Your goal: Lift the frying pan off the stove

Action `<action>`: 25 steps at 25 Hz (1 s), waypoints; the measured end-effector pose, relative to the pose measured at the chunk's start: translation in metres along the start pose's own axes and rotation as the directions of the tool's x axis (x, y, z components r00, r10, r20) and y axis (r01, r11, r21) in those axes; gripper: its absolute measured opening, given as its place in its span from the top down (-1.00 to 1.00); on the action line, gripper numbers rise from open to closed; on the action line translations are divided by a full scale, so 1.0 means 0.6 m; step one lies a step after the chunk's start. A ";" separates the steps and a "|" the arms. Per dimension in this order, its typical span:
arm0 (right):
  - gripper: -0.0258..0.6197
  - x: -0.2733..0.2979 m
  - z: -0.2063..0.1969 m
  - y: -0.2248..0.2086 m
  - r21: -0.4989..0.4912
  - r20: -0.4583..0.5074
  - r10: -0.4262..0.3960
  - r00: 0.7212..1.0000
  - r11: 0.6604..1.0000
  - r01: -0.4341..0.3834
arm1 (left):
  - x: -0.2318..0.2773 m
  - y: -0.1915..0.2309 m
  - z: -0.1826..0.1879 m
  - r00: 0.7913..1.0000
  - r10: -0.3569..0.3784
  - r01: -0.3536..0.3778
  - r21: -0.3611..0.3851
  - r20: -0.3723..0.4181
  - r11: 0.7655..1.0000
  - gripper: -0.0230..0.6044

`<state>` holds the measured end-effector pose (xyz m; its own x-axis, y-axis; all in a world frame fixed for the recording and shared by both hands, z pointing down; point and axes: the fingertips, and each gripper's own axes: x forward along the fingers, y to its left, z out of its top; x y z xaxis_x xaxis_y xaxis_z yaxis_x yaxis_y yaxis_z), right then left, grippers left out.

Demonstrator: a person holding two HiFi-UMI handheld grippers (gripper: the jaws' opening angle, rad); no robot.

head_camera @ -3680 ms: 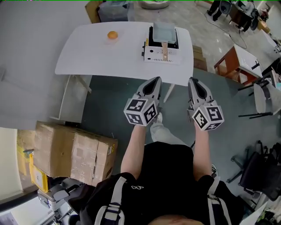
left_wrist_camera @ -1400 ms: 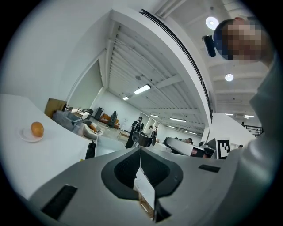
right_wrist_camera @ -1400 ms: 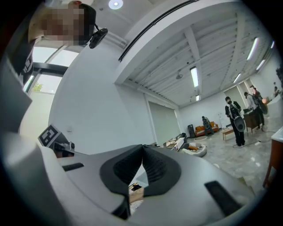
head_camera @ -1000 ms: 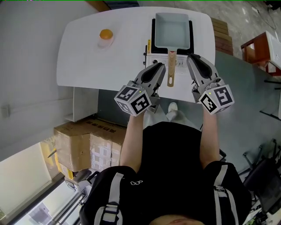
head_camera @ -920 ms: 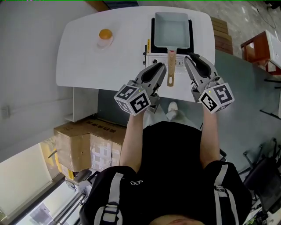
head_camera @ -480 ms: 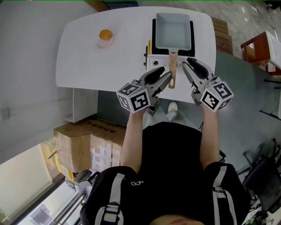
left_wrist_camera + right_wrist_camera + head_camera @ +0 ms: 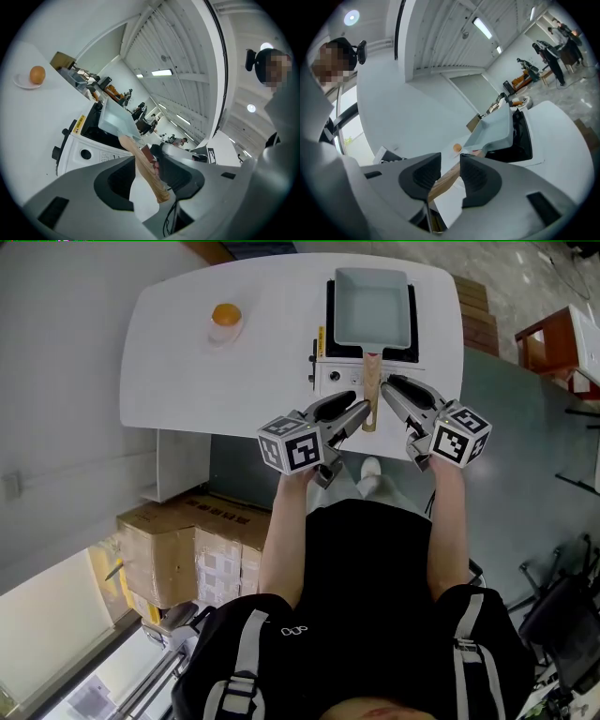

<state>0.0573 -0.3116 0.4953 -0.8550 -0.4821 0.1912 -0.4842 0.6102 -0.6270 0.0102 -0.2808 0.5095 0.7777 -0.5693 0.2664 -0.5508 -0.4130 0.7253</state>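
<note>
The frying pan (image 7: 372,306), a pale rectangular one, sits on the black top of the white stove (image 7: 339,377) at the far right of the white surface (image 7: 234,381). Its wooden handle (image 7: 372,401) runs toward the near edge, over the stove's front panel.

The left tongs (image 7: 359,410) come in from the left and lie nearly level. Their jaws have just been opening and now stand wide apart. In the left gripper view the end of the handle passes between them, close to the right-hand pad, with a clear gap on the other side, so nothing is gripped.

The right tongs (image 7: 386,390) reach in from the right, tips just beside the handle and a little farther along it than the left pair. Their jaws have also just been opening and are partly apart. In the right gripper view the handle crosses the gap at a slant, and the pads are not pressed on it.

An orange (image 7: 226,312) rests on a small plate (image 7: 223,332) at the far left of the surface, well apart from the stove. Cardboard boxes (image 7: 159,549) stand on the floor at the near left.
</note>
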 end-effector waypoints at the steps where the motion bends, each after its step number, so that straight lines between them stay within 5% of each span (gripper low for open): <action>1: 0.52 0.003 -0.005 -0.001 0.015 -0.008 0.009 1.000 1.000 -0.009 | 0.001 0.002 -0.003 1.000 -0.004 0.004 -0.005 -0.006 1.000 0.29; 12: 0.22 0.027 -0.047 -0.011 0.137 -0.079 0.109 0.991 0.986 -0.098 | 0.010 0.007 -0.031 0.992 -0.095 0.089 -0.065 -0.088 0.994 0.28; 25: 0.22 0.047 -0.048 -0.021 0.268 -0.032 0.182 0.983 0.949 -0.167 | 0.025 -0.012 -0.063 0.951 -0.279 0.261 -0.136 -0.135 0.956 0.28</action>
<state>0.0341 -0.3149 0.5302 -0.9342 -0.3429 0.0983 -0.2674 0.4910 -0.8291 0.0372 -0.2593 0.5320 0.9341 -0.3299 0.1364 -0.2818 -0.4467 0.8491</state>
